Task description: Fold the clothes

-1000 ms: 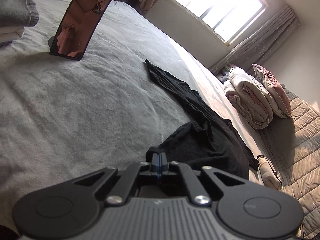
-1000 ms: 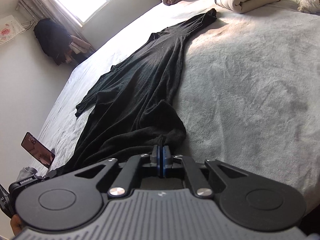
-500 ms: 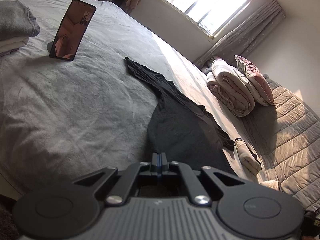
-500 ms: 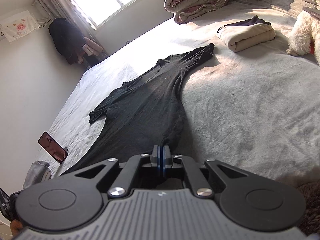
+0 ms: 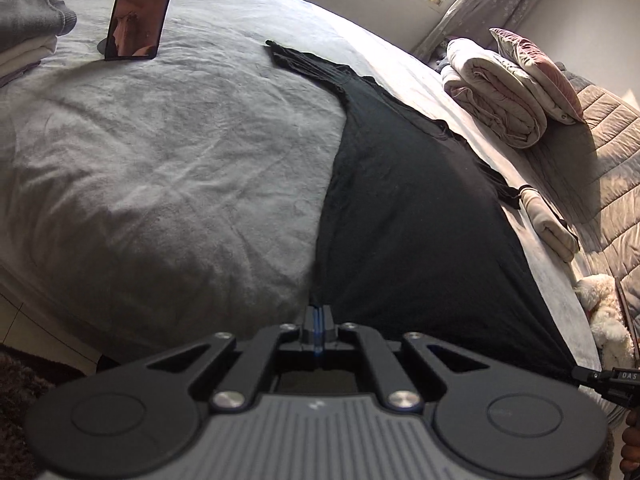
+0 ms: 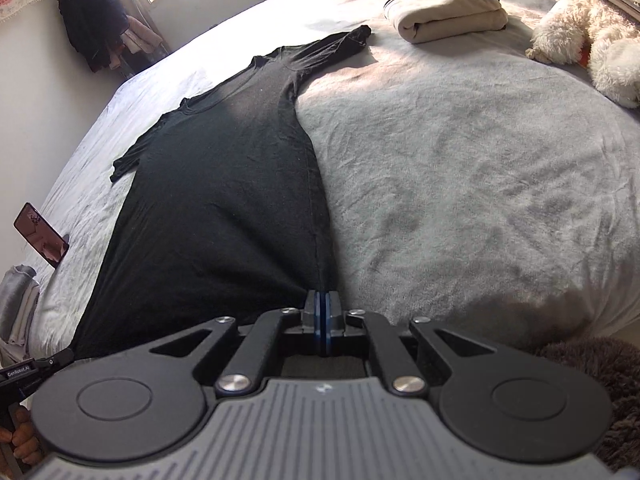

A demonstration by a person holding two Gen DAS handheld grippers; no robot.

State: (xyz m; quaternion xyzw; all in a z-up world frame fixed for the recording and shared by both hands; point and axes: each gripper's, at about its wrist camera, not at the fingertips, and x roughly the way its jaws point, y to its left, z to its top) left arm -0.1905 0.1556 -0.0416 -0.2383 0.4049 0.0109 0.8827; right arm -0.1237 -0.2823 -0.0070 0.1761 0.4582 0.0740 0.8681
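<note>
**Soft cloth, matt plastic**

I see a thin, matt black knit shirt [image 6: 224,184] on a fuzzy grey bedspread [image 6: 460,168]. My grippers [image 5: 318,314] [image 6: 322,300] look like matt black plastic with shiny metal screws. The phone [image 5: 138,12] is glossy; the toy [image 6: 588,36] is fluffy white.

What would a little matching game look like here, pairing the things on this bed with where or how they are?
Things:
1. black T-shirt
2. phone
3. beige folded garment
4. white fluffy toy

States:
A. propped upright
B. spread flat, hem pinched by both claws
C. lying at the right edge of the right view
D. folded beside a sleeve tip

Pairs: 1-B, 2-A, 3-D, 4-C
</note>
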